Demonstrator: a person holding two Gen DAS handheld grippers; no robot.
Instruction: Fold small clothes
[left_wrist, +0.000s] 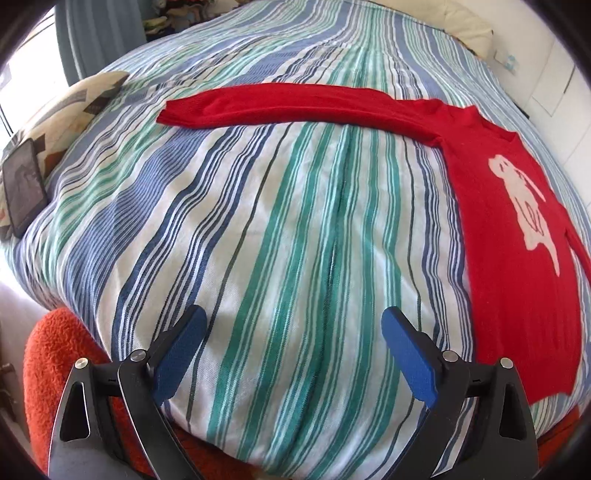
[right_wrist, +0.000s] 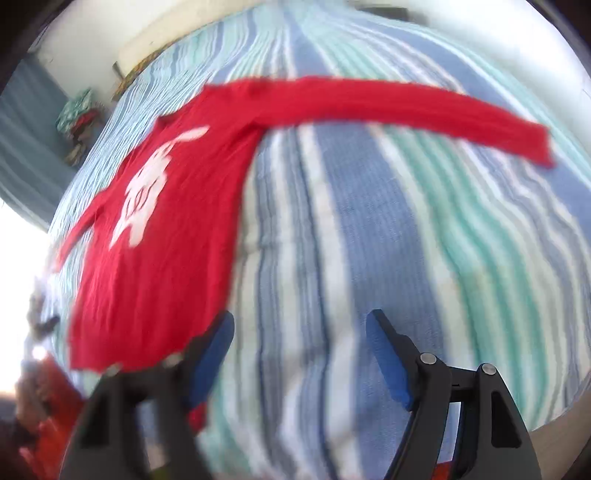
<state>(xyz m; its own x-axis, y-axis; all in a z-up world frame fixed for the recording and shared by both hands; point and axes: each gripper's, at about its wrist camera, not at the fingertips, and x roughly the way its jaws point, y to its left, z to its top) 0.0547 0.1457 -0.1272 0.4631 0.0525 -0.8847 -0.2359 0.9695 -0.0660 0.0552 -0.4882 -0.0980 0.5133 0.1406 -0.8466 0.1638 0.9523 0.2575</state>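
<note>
A small red long-sleeved top (left_wrist: 517, 236) with a white animal print lies flat on the striped bedspread (left_wrist: 295, 229). In the left wrist view its body is at the right and one sleeve (left_wrist: 295, 105) stretches left across the bed. My left gripper (left_wrist: 293, 317) is open and empty above bare bedspread, left of the top. In the blurred right wrist view the top (right_wrist: 166, 251) lies at the left and its other sleeve (right_wrist: 406, 107) reaches right. My right gripper (right_wrist: 301, 328) is open and empty, its left finger (right_wrist: 212, 354) just by the top's hem.
A patterned pillow (left_wrist: 70, 107) with a dark phone (left_wrist: 24, 184) on it lies at the bed's left edge. An orange fluffy cloth (left_wrist: 55, 369) hangs at the near left edge. Clothes (right_wrist: 77, 118) are piled past the far side. A white wall (left_wrist: 546, 66) stands at the right.
</note>
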